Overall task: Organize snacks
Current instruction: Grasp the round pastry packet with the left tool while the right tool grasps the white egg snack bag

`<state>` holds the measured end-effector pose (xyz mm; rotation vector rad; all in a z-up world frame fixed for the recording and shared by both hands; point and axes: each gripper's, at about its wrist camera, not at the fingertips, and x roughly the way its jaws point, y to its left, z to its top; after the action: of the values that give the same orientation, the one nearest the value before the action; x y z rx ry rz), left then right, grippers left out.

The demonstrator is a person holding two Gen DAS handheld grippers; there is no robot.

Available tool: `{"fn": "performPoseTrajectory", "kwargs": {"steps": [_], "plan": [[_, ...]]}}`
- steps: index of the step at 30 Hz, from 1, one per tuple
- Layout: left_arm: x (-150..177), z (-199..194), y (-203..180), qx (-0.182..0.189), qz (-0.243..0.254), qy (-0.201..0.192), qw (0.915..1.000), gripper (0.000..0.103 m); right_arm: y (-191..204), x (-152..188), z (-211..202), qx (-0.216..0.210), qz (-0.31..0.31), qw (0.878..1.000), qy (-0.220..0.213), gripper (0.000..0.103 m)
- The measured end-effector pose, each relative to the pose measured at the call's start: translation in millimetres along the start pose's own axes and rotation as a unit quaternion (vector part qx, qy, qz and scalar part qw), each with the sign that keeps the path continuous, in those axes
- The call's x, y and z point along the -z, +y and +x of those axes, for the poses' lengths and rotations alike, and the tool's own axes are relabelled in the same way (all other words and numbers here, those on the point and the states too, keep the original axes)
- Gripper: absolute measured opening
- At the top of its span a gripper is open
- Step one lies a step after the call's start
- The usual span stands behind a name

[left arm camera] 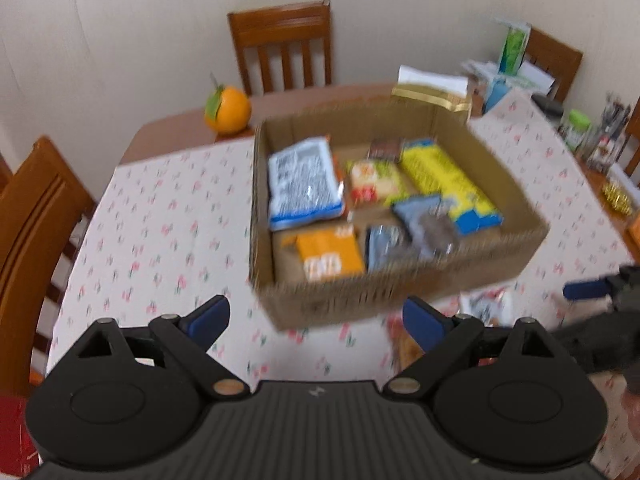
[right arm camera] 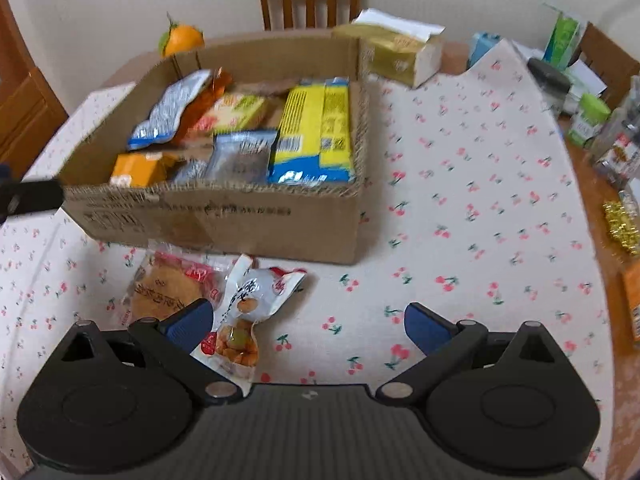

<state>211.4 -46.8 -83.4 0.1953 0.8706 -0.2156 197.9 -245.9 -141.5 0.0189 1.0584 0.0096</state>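
Note:
A cardboard box (left arm camera: 360,304) (right arm camera: 224,220) stands on the floral tablecloth and holds several snack packets, among them a yellow-blue pack (right arm camera: 316,132) (left arm camera: 448,180), a white-blue bag (left arm camera: 304,184) and an orange pack (left arm camera: 332,256). In the right wrist view two packets lie in front of the box: a round cake packet (right arm camera: 168,284) and a clear nut packet (right arm camera: 244,320). My left gripper (left arm camera: 316,320) is open and empty, hovering before the box. My right gripper (right arm camera: 308,324) is open and empty, just right of the nut packet.
An orange (left arm camera: 228,110) sits behind the box at the left. A gold tissue pack (right arm camera: 392,56) lies behind the box. Jars and cartons (right arm camera: 588,120) crowd the table's right side. Wooden chairs (left arm camera: 284,44) stand around the table.

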Motion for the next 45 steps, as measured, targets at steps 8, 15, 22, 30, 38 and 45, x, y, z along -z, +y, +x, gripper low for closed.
{"fn": "performPoseTrajectory", "kwargs": {"steps": [8, 15, 22, 30, 38, 45], "plan": [[22.5, 6.0, 3.3, 0.009, -0.013, 0.025, 0.9996, 0.093, 19.2, -2.8, 27.0, 0.003, 0.004, 1.000, 0.015, 0.103], [22.4, 13.8, -4.8, 0.030, -0.002, 0.031, 0.9991, 0.093, 20.9, -0.3, 32.5, 0.030, -0.013, 0.999, 0.012, 0.103], [25.1, 29.2, -28.5, 0.059, 0.010, 0.044, 0.9972, 0.093, -0.4, 11.8, 20.1, 0.066, -0.019, 0.998, 0.005, 0.103], [28.0, 46.8, -49.6, 0.080, 0.007, 0.054, 0.9953, 0.093, -21.8, 27.2, 11.4, 0.033, -0.044, 0.998, 0.020, 0.103], [34.5, 63.7, -64.5, 0.070, 0.017, 0.062, 0.9955, 0.074, -23.0, 35.1, 9.3, 0.007, -0.057, 0.998, 0.009, 0.103], [39.4, 59.2, -54.8, 0.072, -0.001, 0.061, 0.9955, 0.056, -20.8, 29.3, 12.9, -0.010, -0.085, 0.996, 0.005, 0.103]]}}
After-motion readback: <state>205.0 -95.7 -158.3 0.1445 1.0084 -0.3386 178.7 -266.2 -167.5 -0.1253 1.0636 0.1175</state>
